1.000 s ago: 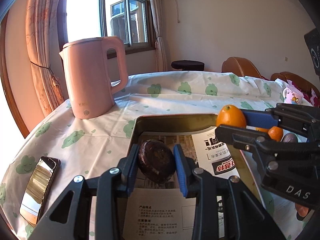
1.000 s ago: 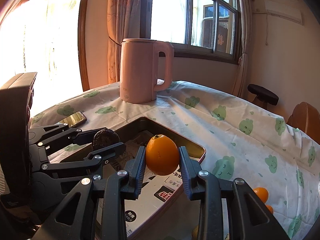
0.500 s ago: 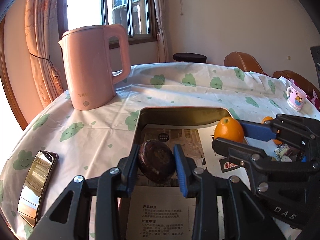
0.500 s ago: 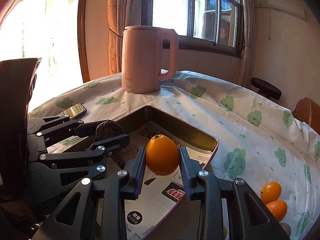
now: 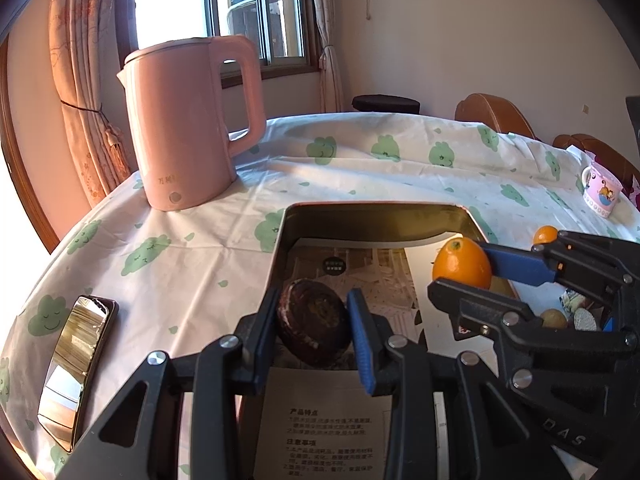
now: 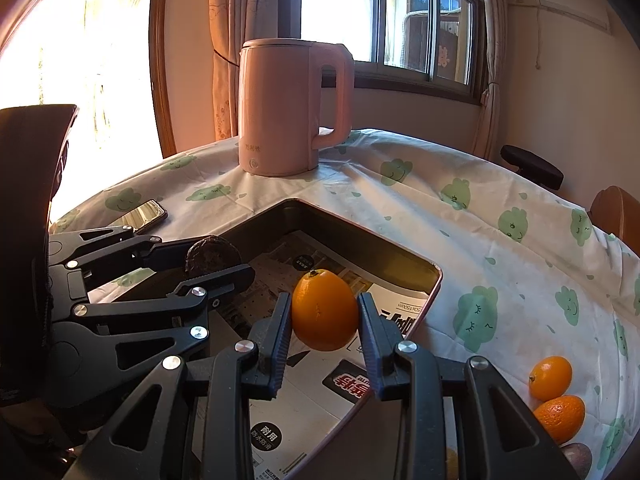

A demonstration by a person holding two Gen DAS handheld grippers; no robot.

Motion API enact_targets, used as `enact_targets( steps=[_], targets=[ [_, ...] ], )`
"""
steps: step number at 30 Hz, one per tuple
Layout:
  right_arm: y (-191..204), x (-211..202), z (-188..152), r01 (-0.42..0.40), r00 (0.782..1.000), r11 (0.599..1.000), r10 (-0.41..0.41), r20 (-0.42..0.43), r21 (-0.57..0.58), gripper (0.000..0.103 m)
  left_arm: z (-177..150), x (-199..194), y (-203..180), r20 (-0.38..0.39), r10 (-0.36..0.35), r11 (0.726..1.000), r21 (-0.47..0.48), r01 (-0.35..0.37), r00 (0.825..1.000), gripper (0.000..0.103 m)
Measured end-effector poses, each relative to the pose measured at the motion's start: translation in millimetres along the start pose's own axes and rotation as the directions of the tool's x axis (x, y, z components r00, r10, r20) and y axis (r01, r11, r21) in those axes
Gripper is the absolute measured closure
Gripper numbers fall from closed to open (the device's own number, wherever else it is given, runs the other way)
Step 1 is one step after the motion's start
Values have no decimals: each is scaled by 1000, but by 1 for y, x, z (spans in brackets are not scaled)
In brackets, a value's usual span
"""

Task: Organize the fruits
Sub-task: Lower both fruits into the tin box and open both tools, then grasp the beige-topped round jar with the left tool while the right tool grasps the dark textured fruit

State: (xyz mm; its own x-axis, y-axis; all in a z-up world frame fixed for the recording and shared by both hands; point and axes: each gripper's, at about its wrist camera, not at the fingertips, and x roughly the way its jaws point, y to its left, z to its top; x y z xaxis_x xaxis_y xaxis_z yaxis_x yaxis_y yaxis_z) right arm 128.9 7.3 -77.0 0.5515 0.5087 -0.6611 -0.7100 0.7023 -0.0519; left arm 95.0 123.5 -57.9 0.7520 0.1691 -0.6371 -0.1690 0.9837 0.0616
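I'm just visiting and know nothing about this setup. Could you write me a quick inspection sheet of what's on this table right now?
Surface: round table, cloud-print cloth.
Job's things: paper-lined tray; orange; dark brown fruit; two small oranges loose on the cloth.
Clutter: pink kettle, phone, cartoon mug.
Tongs: left tongs clamp the dark brown fruit; right tongs clamp the orange, both over the tray.
Cables: nothing seen.
Surroundings: window, curtains, wooden chairs.

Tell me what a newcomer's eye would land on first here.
The bright orange clamped in the right gripper above the paper-lined tray, beside the dark wrinkled fruit gripped by the left gripper. Behind them, the tall pink kettle stands by the window.
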Motion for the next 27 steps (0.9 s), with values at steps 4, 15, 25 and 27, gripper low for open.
enact_targets(
  steps=[4,15,25,27],
  targets=[
    [-1,3,-2,-2,1000,1000,2,-11,5,69,0,0,-1,0,3,1000,1,-3,1000,67],
    [-2,3,-5,-7,1000,1000,7,-11,21,66,0,-3,-1,18,22,1000,9,-22,1000,67],
    [-10,-44,-12,54,996,998,-54,67,12,38,-9,-42,0,168,14,998,-58,-5,986,17],
    [-20,-68,-23,85,991,996,-86,98,14,34,-12,-51,-12,190,2,999,-33,4,982,17]
  ],
)
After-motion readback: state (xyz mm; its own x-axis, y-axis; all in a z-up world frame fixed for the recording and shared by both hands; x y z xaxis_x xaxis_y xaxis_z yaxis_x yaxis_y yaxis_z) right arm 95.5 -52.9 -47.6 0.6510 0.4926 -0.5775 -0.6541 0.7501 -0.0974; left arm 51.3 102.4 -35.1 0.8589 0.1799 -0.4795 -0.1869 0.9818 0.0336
